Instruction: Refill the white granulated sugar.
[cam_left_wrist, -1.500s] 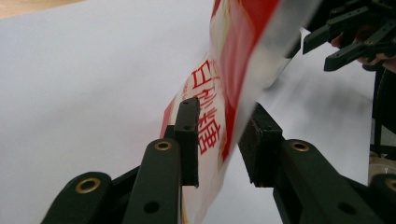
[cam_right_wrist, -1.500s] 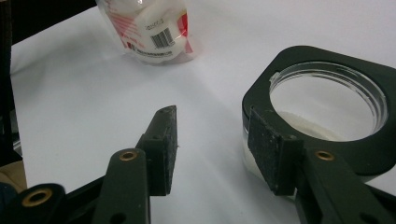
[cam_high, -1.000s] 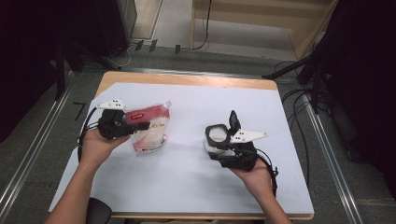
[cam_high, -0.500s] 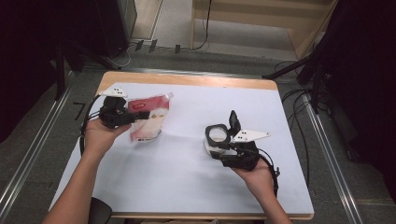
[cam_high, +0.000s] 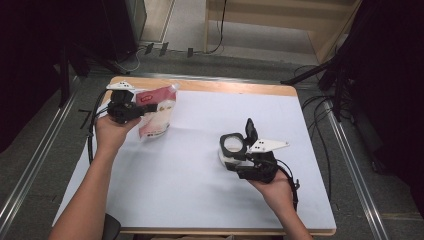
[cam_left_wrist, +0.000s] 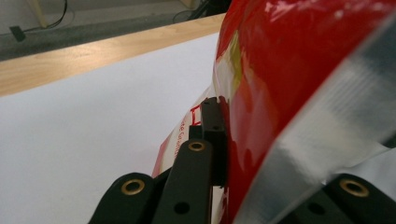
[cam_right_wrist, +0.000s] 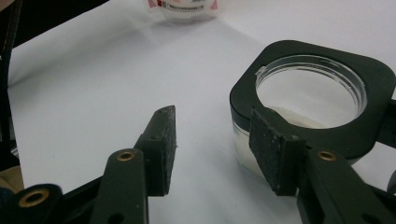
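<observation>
left gripper: held near the far left corner of the table, jaws clenched on the red-and-white pouch; in the left gripper view a black pad presses flat against the pouch's glossy red face.
pouch: a soft plastic bag, red at the top with a white lower part and red print, hanging tilted from the left gripper with its lower end at or just above the white sheet; the silvery sealed edge runs across the left gripper view. what is inside cannot be told.
right gripper: held toward the near right of the table, jaws released and spread; one pad stands free over the sheet, the other lies against the front of the jar's black collar.
jar: a clear container with a black square-cornered collar around a round open mouth, standing upright on the sheet well apart from the pouch; its hinged lid stands up behind it.
jar contents: a low layer of white powder or grains at the bottom, the rest empty.
table: wooden top covered by a white sheet.
</observation>
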